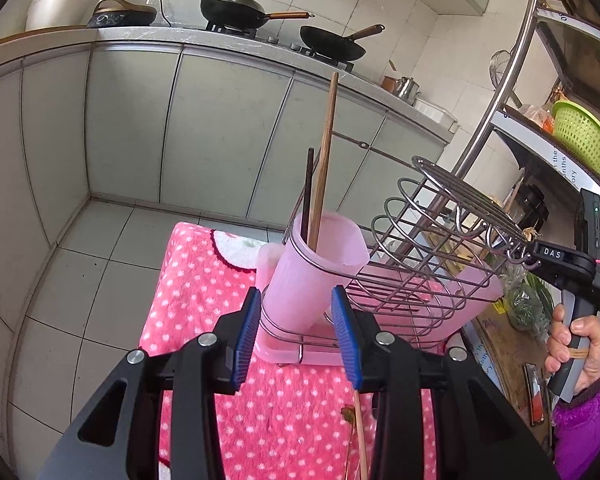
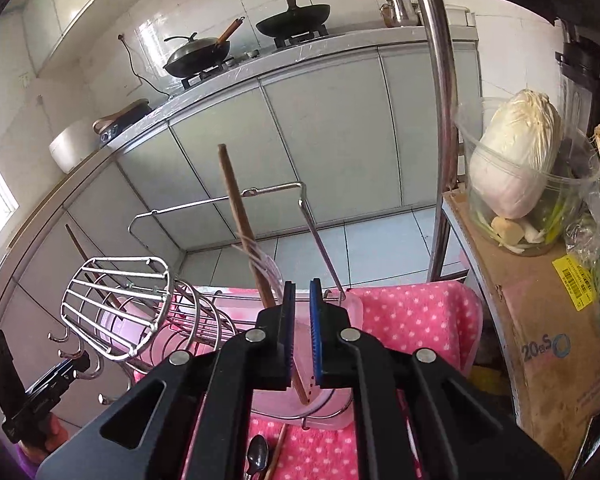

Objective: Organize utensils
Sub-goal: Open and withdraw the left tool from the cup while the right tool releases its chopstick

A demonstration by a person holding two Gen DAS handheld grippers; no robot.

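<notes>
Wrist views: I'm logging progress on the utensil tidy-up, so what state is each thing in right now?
right gripper: shut on a tilted wooden chopstick.
left gripper: jaws apart astride the pink cup, grip unclear.
pink cup: upright in the wire rack, holding two chopsticks.
spoon: lying on the polka-dot towel.
lidded wok: covered, on the stove.
second wok: uncovered.

Shiny metal wire rack (image 1: 428,240), translucent pink plastic cup (image 1: 316,272), matt wooden chopstick (image 2: 240,216), fuzzy polka-dot cloth (image 1: 204,280)
</notes>
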